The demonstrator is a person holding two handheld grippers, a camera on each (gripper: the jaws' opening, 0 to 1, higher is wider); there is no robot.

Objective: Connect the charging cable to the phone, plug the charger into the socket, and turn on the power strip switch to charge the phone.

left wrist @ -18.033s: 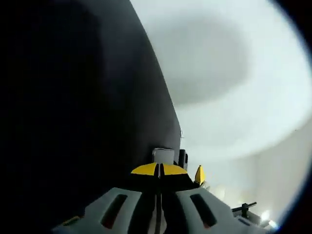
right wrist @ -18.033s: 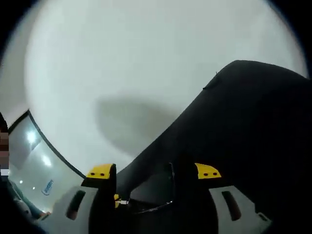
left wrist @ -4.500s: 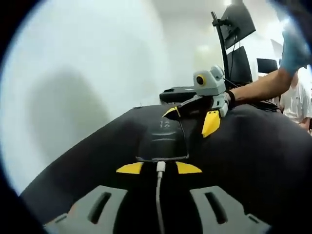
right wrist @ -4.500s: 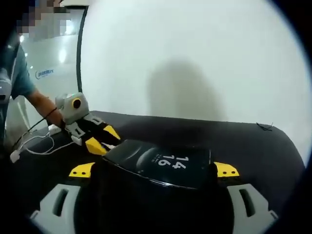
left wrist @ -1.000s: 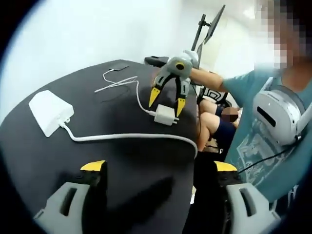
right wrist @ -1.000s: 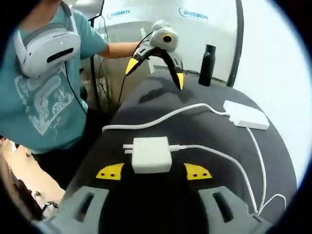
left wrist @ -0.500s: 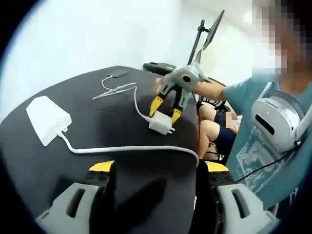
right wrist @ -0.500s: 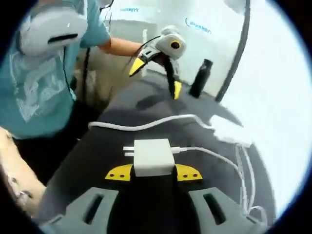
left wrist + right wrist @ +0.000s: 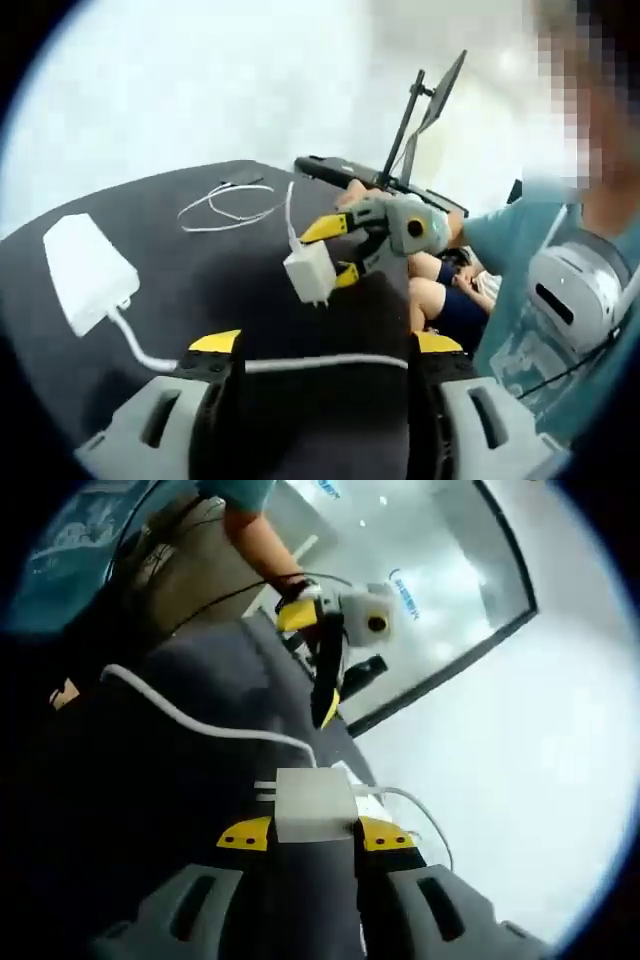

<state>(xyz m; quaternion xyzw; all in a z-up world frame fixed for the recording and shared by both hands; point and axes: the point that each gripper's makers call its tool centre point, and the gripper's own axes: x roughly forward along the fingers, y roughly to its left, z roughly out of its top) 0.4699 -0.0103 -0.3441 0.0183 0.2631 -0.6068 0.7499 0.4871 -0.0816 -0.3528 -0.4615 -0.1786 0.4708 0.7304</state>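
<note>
One black table (image 9: 200,270) before white walls (image 9: 200,80)

Two claws: left claw (image 9: 325,345), right claw (image 9: 340,252). One white charger (image 9: 308,272), counted once across both views. One white power strip (image 9: 85,270). Two cords: one thick power strip cord (image 9: 300,362), one thin charging cable (image 9: 230,207) lying in loops. One black bench (image 9: 180,250). One screen on a stand (image 9: 437,95); any more behind it too blurred to count. One white headset (image 9: 575,290) on one person in a teal shirt (image 9: 520,330).
</note>
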